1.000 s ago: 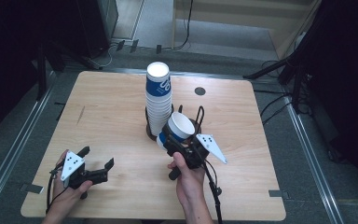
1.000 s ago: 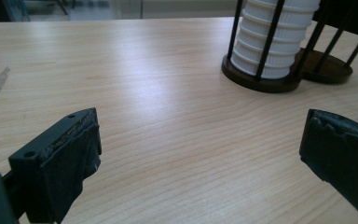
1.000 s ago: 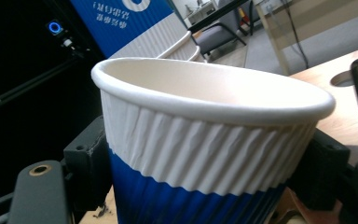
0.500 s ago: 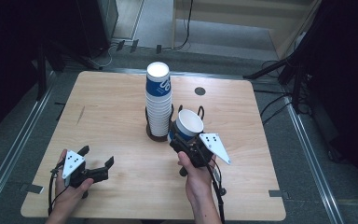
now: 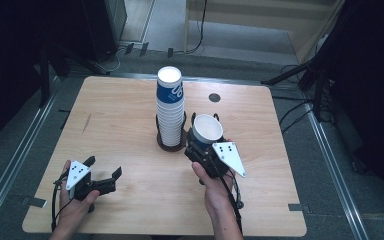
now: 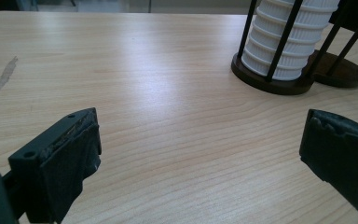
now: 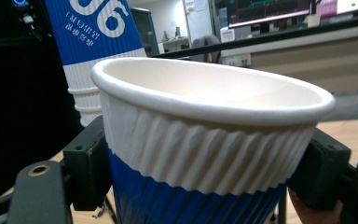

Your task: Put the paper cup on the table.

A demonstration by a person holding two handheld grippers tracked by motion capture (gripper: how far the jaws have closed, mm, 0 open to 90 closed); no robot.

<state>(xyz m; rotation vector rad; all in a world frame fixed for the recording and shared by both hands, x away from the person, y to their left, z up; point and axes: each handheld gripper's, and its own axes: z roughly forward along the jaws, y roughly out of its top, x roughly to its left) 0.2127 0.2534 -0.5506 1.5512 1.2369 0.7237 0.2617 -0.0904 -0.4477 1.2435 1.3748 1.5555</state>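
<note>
The right gripper [image 5: 206,145] was clamped on a paper cup [image 5: 207,131] just beside the cup stack [image 5: 170,107]; the left gripper [image 5: 102,172], well apart from the stack, had its jaws apart and empty.

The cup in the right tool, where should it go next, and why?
Probably a small move down and right, lowering the cup into the empty holder beside the stack of cups. The right tool is clamped on the cup's ribbed wall, mouth up. The left tool rests open on the table, so it can't help.
</note>
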